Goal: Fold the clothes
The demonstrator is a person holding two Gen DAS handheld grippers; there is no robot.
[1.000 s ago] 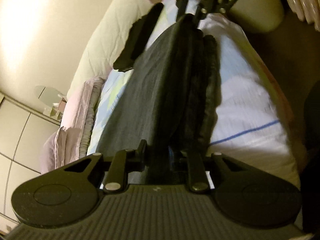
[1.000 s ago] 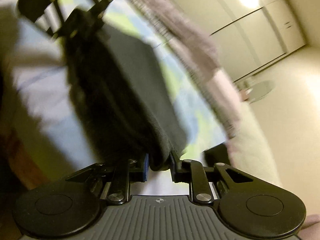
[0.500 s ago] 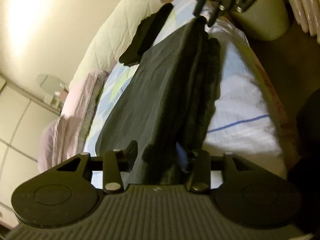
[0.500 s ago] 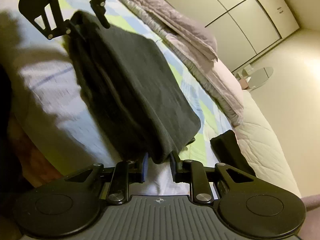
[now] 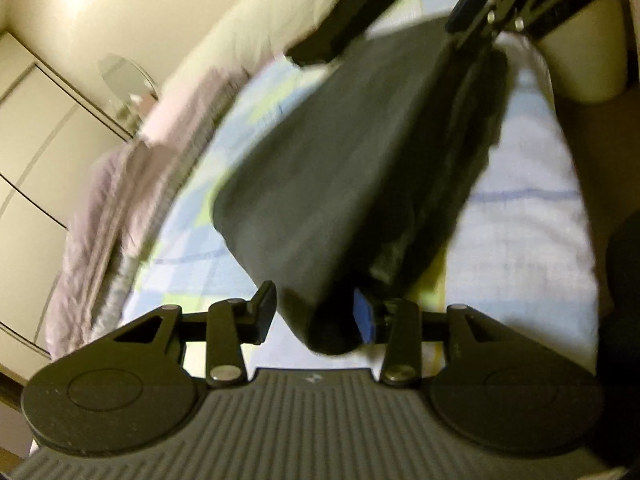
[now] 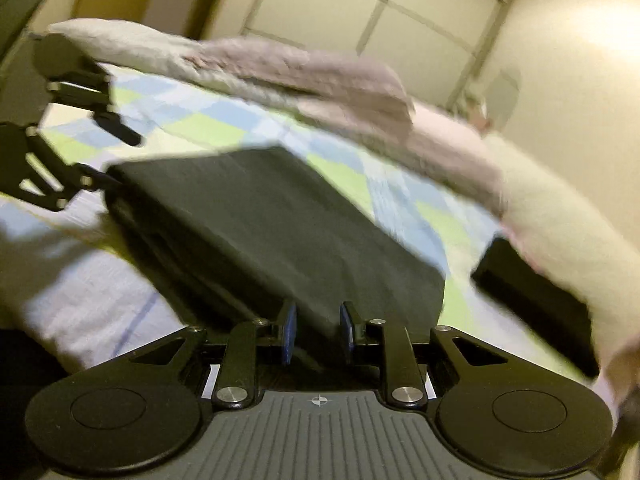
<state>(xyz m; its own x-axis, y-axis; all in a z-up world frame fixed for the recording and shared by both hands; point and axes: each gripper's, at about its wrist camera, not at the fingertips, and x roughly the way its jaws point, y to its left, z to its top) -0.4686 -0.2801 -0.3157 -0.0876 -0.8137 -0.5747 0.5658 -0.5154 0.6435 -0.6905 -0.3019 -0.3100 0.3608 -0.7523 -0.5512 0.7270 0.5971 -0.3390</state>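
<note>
A dark grey garment (image 5: 340, 160), folded into a long band, stretches across the bed between my two grippers. Its near end sits between the fingers of my left gripper (image 5: 316, 312). It touches the blue right pad, and a thin gap shows beside the left finger (image 5: 266, 310); the jaws are closing. In the right wrist view the garment (image 6: 260, 232) runs from my right gripper (image 6: 317, 330), shut on its near end, to the left gripper (image 6: 116, 158), whose upper finger stands off the cloth. The right gripper (image 5: 468, 20) shows at the top of the left wrist view.
The bed has a blue, green and white checked sheet (image 5: 192, 248). A pink-grey blanket (image 6: 300, 76) and a cream quilt (image 5: 260, 32) lie along its far side. A small dark folded item (image 6: 532, 292) rests by the quilt. Wardrobe doors (image 6: 360, 0) stand behind.
The left jaws have come apart from a tight grip on the garment's end. Both grippers have rolled, and the garment now shows a broad flat face instead of a narrow hanging fold.
</note>
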